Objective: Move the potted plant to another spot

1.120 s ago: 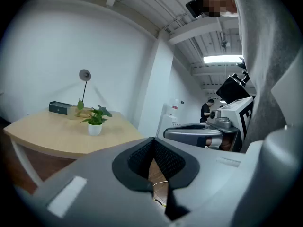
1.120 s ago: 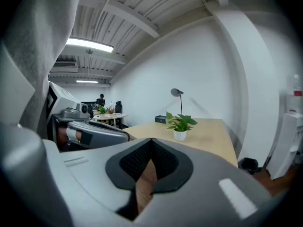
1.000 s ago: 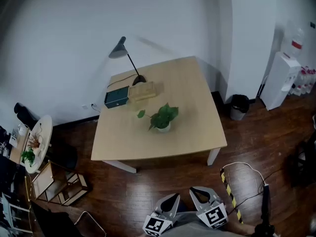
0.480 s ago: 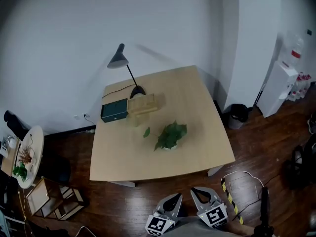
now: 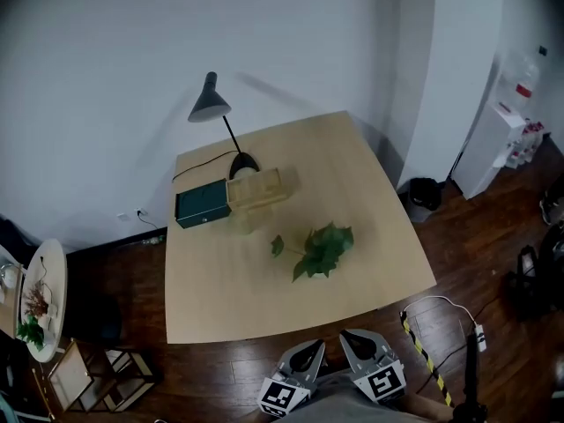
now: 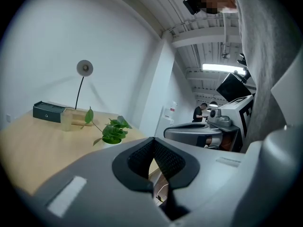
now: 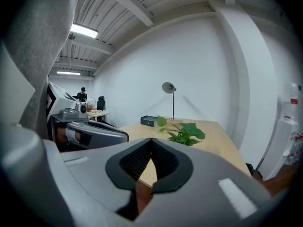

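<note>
The potted plant (image 5: 322,252) stood toward the worktop's (image 5: 220,298) near right corner. The left gripper (image 6: 152,145) and right gripper (image 7: 151,144) had fingers (image 6: 137,159) clenched, empty.

The left gripper (image 6: 152,142) fills the foreground, its two dark ribbed jaws pressed together with nothing between them. Beyond it, a potted plant (image 6: 112,131) stands on a pale wooden table (image 6: 33,143), well clear of the jaws. Farther back on the table sit a dark green box (image 6: 47,111) and a pale container (image 6: 66,119), with a desk lamp (image 6: 84,68) rising above them against the white wall. A person (image 6: 202,112) stands in the distant background.
</note>
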`<action>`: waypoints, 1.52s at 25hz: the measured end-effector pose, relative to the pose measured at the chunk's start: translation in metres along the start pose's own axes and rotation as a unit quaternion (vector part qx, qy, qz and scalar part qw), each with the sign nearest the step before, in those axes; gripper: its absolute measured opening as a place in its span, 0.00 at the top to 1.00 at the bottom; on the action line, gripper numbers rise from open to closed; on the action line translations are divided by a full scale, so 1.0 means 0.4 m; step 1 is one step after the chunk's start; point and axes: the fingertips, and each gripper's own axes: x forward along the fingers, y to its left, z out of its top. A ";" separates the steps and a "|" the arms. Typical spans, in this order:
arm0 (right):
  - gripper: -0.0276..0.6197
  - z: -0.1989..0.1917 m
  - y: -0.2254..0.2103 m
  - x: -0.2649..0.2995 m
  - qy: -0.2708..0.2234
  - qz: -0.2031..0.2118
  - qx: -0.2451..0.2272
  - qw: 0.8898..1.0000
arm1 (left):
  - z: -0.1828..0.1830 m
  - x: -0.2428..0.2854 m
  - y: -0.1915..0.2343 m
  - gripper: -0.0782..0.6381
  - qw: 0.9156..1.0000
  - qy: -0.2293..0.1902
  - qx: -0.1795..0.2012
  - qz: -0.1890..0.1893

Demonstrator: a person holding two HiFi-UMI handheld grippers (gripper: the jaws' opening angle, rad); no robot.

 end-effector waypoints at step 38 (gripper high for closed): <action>0.74 -0.231 -0.278 0.338 0.141 0.038 0.035 0.989 | -0.061 0.227 0.268 0.89 0.993 0.088 -0.053 0.060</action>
